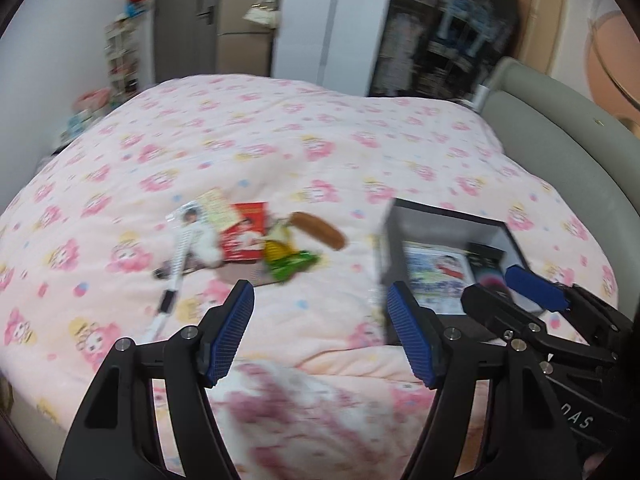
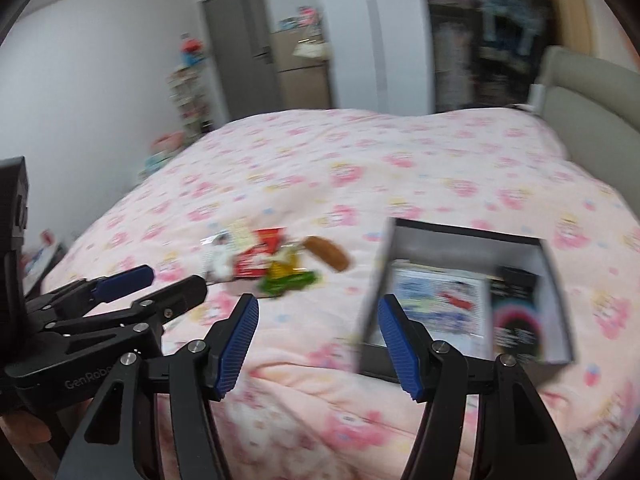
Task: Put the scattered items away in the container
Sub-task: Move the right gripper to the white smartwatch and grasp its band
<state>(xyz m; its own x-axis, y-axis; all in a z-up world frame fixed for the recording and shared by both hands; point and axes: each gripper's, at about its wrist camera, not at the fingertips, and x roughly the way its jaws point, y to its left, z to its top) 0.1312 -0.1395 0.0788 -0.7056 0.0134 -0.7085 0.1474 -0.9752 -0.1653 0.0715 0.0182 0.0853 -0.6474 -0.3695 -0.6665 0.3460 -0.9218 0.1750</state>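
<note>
Both frames are pretty motion-blurred, so small stuff is hard to read. Nearest the cameras, the left gripper has its blue-padded jaws spread wide with nothing between them, just hanging over the near edge of the bed, which has a pink flowery quilt on it. Same deal for the right gripper: wide open, holding nothing, over the near edge too. They sit side by side, each one poking into the other's view.

A bit further in, toward the near right part of the bed, sits the box, dark outside and white inside, open on top. It already has a colourful cartoon picture card lying flat in it, plus a dark packet just beside that on the right.

Left of the box, around the middle of the bed, is the scattered pile: a white pen closest to the near edge, then a green and yellow wrapper, a white fluffy thing, a red card, a yellowish card overlapping it, and a brown sausage-shaped thing on the side nearest the box. Most of them are touching or overlapping.

Farther back there's the grey padded headboard along the right edge, then a grey door and dark shelves.
</note>
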